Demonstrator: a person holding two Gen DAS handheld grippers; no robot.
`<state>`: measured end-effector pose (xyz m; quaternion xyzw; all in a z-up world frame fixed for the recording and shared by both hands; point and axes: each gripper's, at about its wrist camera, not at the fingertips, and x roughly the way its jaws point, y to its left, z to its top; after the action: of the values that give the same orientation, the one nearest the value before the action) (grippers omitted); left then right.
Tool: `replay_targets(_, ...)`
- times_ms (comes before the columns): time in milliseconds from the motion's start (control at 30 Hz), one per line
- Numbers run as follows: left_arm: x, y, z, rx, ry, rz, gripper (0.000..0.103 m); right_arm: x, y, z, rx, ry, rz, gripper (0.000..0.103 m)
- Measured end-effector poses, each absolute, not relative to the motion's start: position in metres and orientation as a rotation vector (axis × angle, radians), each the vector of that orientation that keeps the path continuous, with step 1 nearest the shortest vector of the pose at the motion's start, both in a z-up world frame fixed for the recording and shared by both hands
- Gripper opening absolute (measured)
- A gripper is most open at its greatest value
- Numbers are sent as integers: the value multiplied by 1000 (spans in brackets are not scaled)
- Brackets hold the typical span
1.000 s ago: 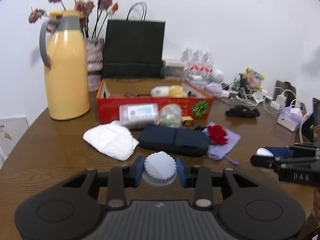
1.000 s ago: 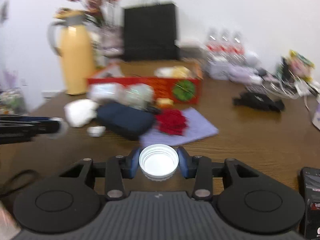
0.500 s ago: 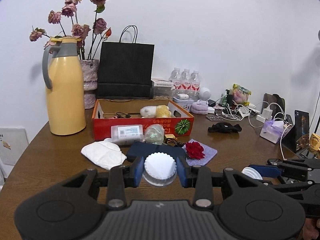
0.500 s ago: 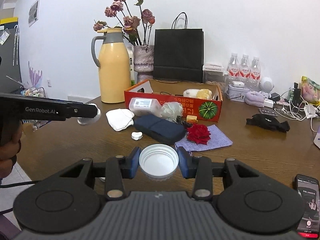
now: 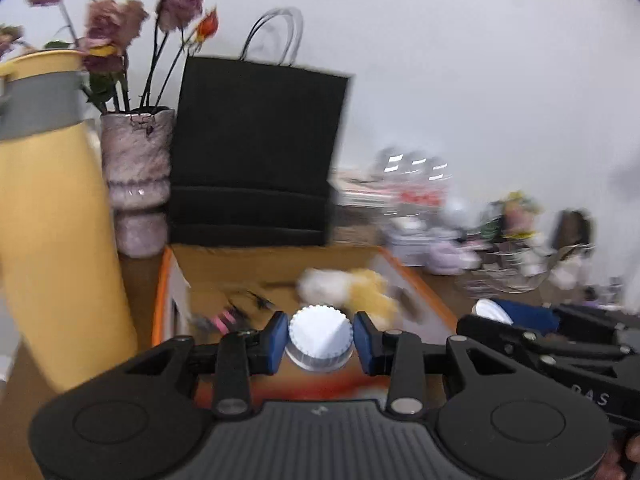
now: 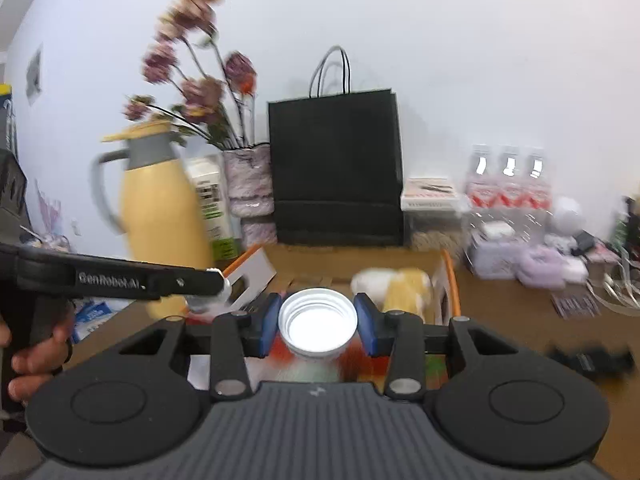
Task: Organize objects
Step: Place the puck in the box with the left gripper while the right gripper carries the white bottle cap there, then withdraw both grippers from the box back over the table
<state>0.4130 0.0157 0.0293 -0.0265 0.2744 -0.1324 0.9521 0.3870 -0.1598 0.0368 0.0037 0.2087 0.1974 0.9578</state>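
Note:
My left gripper (image 5: 321,340) is shut on a white ribbed cap (image 5: 320,334), closed top facing me, held above the front wall of the red cardboard box (image 5: 416,284). My right gripper (image 6: 317,326) is shut on a second white cap (image 6: 317,322), threaded hollow side facing me, also over the box (image 6: 450,276). Inside the box lie a white and yellow soft toy (image 5: 352,284) and small dark items. The right gripper shows at the right edge of the left wrist view. The left gripper's body (image 6: 120,278) crosses the left of the right wrist view, held by a hand (image 6: 28,356).
A yellow thermos jug (image 5: 52,216) stands left of the box, with a vase of dried flowers (image 5: 134,184) and a black paper bag (image 5: 256,156) behind it. Water bottles (image 6: 508,184), cables and small clutter fill the table's right side. The picture is motion-blurred.
Both grippers, each still shut on its cap, have moved forward and upward from the near table to over the red box. The pouch, cloth and rose have dropped out of view.

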Motion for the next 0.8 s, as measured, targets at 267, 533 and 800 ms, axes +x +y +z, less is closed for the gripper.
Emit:
replay_targets(267, 584, 31, -40, -41, 783, -61, 35, 548, -77, -17, -128, 625, 321, 43)
replay_targets(533, 586, 52, -47, -104, 700, -20, 76, 558, -76, -36, -71, 607, 293, 87)
replay_targets(800, 524, 44, 17, -55, 564, -66, 81, 509, -99, 7, -7, 518, 345, 91)
